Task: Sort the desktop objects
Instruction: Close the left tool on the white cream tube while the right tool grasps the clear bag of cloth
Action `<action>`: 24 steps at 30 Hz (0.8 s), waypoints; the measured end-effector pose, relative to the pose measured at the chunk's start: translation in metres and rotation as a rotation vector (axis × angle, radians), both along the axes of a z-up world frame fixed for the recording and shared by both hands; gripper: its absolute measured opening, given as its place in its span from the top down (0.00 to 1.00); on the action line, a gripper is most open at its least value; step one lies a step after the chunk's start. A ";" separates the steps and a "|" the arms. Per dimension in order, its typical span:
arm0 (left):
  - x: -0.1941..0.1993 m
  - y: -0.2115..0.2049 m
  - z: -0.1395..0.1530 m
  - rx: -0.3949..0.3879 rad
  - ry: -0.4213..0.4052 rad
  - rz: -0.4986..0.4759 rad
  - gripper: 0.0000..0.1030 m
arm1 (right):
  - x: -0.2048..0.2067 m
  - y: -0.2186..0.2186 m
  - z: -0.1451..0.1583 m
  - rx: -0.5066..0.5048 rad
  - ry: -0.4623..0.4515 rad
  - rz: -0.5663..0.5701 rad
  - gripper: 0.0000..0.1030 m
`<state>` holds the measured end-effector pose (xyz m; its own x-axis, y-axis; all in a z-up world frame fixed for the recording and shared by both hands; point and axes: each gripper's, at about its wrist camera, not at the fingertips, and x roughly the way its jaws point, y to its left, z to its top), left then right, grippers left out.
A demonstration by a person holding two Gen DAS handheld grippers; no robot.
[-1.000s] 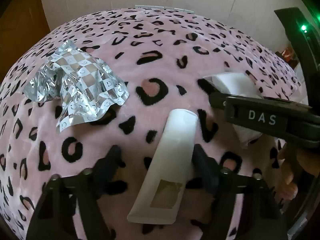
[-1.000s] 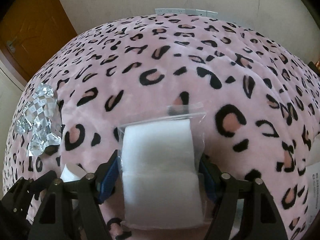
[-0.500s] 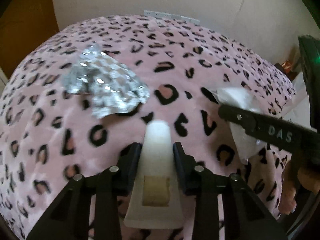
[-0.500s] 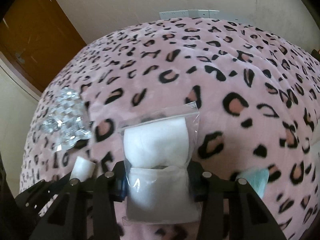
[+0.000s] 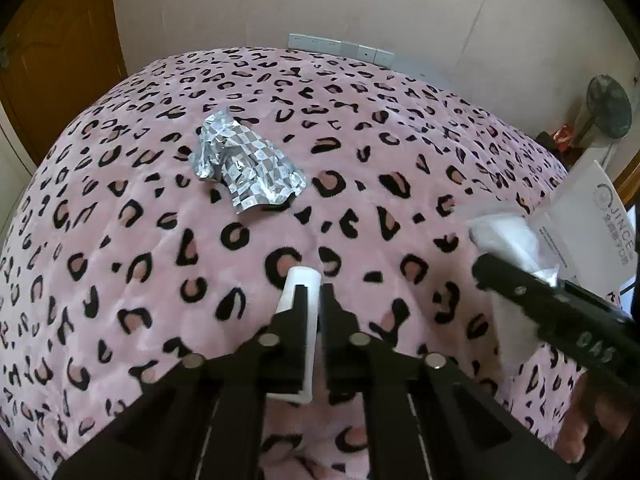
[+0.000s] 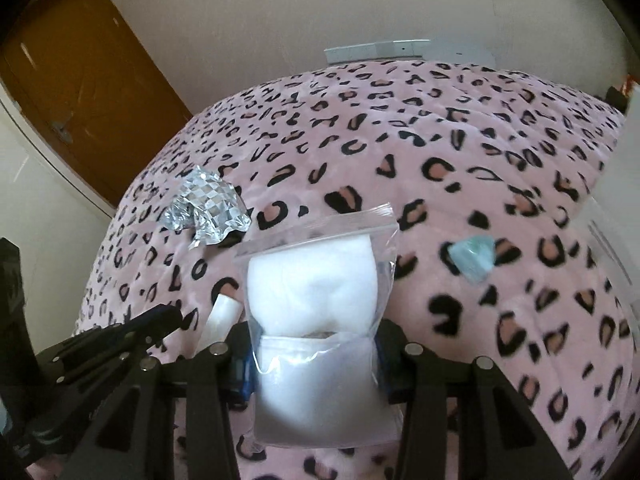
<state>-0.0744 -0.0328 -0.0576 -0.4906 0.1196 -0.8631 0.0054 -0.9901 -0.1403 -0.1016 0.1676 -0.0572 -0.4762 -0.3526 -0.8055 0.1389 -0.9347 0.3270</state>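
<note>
Both grippers are loaded and lifted, so the step in hand looks like carrying two picked items to wherever they are sorted. The left gripper (image 5: 310,294) has its jaws clenched on a flat white tube (image 5: 301,320), seen edge-on, its rounded end poking out past the fingertips and clear of the blanket (image 5: 400,160). The right gripper (image 6: 314,354) has its jaws grasping a zip bag (image 6: 316,300) around its middle — clear plastic, puffy white wadding inside, pinched to a waist where the jaws bite, the sealed top standing up above.

Left lying on the pink leopard-print blanket are a crumpled checkered foil wrapper (image 5: 244,168), well ahead of the tube, and a small pale green piece (image 6: 474,258) to the right of the bag.

No bin or tray shows in either view, so the drop point cannot be told. The next move probably calls for a level carry; the bag is soft and could slip if the grip eases.
</note>
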 end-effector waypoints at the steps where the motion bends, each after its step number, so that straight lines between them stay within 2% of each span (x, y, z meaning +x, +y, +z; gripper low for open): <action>1: 0.003 0.000 0.003 0.001 0.005 -0.001 0.99 | 0.003 0.004 0.003 -0.009 0.001 -0.006 0.57; 11: 0.028 0.009 0.041 -0.009 0.059 -0.026 1.00 | 0.036 0.028 0.033 -0.039 0.047 -0.047 0.57; 17: 0.033 0.011 0.044 -0.005 0.059 -0.064 0.98 | 0.053 0.045 0.041 -0.046 0.055 -0.068 0.57; 18: 0.031 0.009 0.039 -0.015 0.053 -0.074 0.95 | 0.056 0.048 0.041 -0.051 0.053 -0.073 0.57; 19: 0.029 0.008 0.034 -0.025 0.047 -0.084 0.83 | 0.058 0.051 0.040 -0.057 0.052 -0.077 0.57; 20: 0.026 0.008 0.027 -0.039 0.043 -0.097 0.64 | 0.060 0.053 0.039 -0.060 0.051 -0.082 0.57; 22: 0.013 0.008 0.003 -0.079 0.026 -0.141 0.46 | 0.064 0.059 0.037 -0.062 0.048 -0.099 0.57; 24: -0.001 0.007 -0.024 -0.088 -0.017 -0.152 0.46 | 0.065 0.062 0.033 -0.069 0.040 -0.110 0.57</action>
